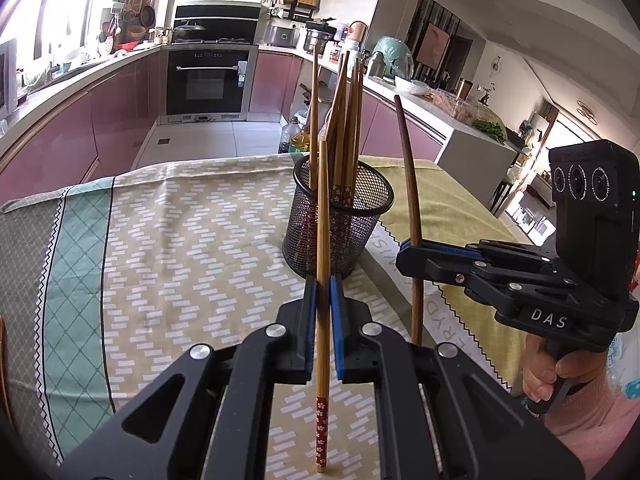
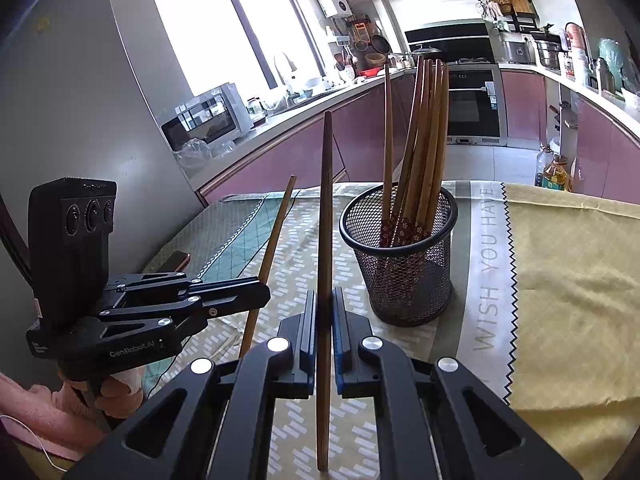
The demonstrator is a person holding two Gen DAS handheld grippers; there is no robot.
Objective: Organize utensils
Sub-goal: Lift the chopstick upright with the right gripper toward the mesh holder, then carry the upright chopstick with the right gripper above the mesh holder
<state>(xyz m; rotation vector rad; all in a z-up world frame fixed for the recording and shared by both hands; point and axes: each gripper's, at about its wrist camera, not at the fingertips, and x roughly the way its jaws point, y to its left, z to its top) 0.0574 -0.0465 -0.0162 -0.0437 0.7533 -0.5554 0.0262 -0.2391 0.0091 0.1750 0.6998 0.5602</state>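
Left hand-held gripper (image 1: 323, 280) — bottom centre of the left wrist frame — is clamped on a light chopstick (image 1: 322, 216), held upright. Right hand-held gripper (image 2: 322, 296) is clamped on a dark chopstick (image 2: 326, 208). Mesh holder (image 1: 338, 216) — mid-frame on the bench (image 1: 180, 220) — contains further chopsticks.

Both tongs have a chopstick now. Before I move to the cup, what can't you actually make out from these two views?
- Mesh cup bottom, both views: dark mesh hides where the chopsticks inside end.
- Whether either held chopstick's lower end touches the cloth: the light chopstick in the left tongs and the dark chopstick in the right tongs run between the black fingers to the bottom edge.
- The flat object behind the left tongs, right wrist view: mostly hidden.
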